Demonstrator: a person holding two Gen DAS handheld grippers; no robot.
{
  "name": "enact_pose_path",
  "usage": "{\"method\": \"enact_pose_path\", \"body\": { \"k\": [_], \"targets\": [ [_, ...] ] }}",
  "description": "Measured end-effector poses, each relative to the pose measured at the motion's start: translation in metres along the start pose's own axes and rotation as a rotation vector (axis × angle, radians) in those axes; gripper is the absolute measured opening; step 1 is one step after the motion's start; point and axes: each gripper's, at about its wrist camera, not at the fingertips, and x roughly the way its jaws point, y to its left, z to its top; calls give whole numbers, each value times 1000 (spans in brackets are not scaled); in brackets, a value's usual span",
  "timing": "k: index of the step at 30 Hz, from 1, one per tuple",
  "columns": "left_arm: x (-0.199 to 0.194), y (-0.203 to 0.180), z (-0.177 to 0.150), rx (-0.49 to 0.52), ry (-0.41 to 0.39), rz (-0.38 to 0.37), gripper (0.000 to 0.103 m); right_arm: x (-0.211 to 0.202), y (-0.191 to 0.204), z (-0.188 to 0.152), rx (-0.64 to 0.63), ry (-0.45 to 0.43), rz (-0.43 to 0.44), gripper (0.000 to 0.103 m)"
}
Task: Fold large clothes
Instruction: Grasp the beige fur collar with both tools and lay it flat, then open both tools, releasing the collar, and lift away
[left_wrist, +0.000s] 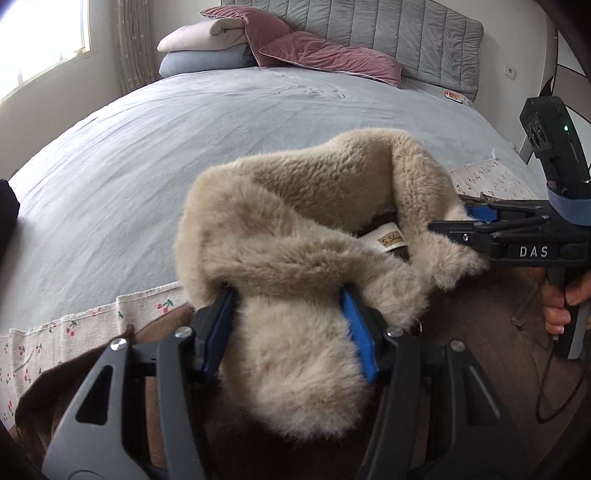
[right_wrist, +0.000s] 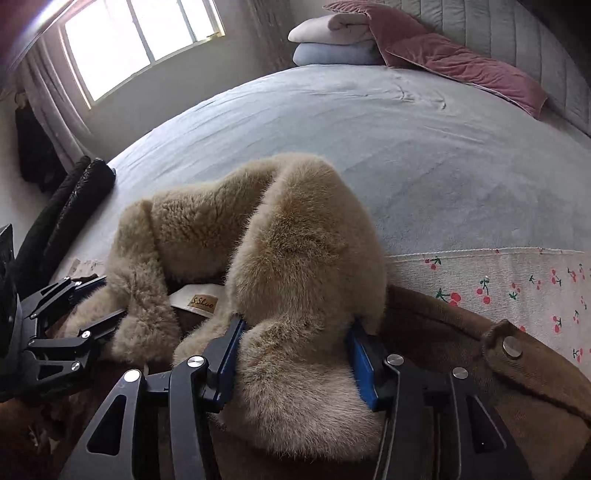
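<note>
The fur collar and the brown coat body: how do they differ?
The fur collar is pale beige, long-piled and bunched up high; the brown coat body is dark, short-napped and lies flatter, with a metal snap. Only the collar sits between the pads of the left gripper and right gripper. Both belong to one garment.

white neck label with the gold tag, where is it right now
In both wrist views the white neck label sits inside the coat's beige fur collar, between the left gripper and the right gripper.
</note>
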Motion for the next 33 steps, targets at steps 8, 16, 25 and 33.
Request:
{"method": "enact_pose_path", "body": {
  "k": [8,16,25,33],
  "targets": [
    [-90,-5,-17,-63,77,48,76,-97,0,-21,22,6,31,58],
    [-249,-20,-51,-92,28,130,93,-257,21,-83,-40,-55,-23,79],
    [-370,-21,-147,-161,60,124,100,-367,34,-180,-97,-57,-84,85],
    [-414,-1,-257,-224,156,80,99,-389,17,-274,-56,9,-64,85]
  ]
}}
